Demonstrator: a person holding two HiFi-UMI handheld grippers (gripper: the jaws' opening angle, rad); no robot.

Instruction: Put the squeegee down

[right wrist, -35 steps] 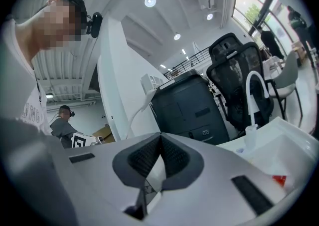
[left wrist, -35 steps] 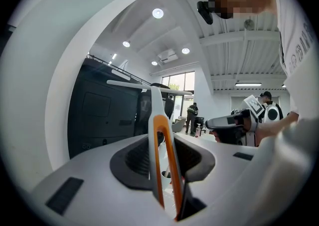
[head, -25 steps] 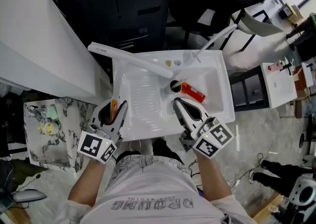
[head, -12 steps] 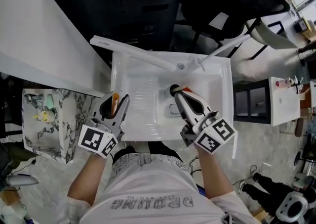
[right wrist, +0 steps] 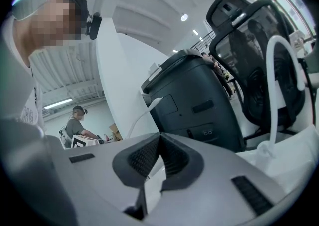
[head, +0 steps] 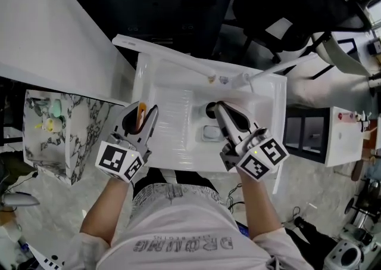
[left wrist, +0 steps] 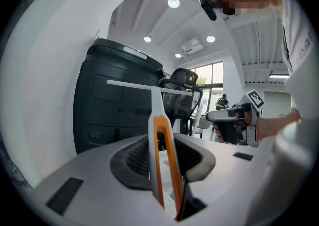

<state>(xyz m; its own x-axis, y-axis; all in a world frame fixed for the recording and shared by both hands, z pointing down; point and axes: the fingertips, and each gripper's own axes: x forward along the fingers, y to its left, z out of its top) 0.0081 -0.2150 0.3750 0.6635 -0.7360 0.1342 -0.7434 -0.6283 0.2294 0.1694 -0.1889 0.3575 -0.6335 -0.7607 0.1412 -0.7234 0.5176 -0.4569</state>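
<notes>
White moulded plastic sink unit (head: 275, 87): ribbed draining board (head: 172, 114) at left, basin at right. On basin floor: dark round drain hole (head: 209, 108); small grey rectangular block (head: 209, 133) just beside it.

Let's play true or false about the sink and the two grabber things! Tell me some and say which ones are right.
1. The left gripper grips the squeegee by its orange and white handle. True.
2. The right gripper holds a sponge. False: its jaws are together with nothing between them.
3. The sink is white. True.
4. The squeegee lies flat in the sink with nothing holding it. False: the left gripper's jaws are clamped on its handle, so it has not been put down.
</notes>
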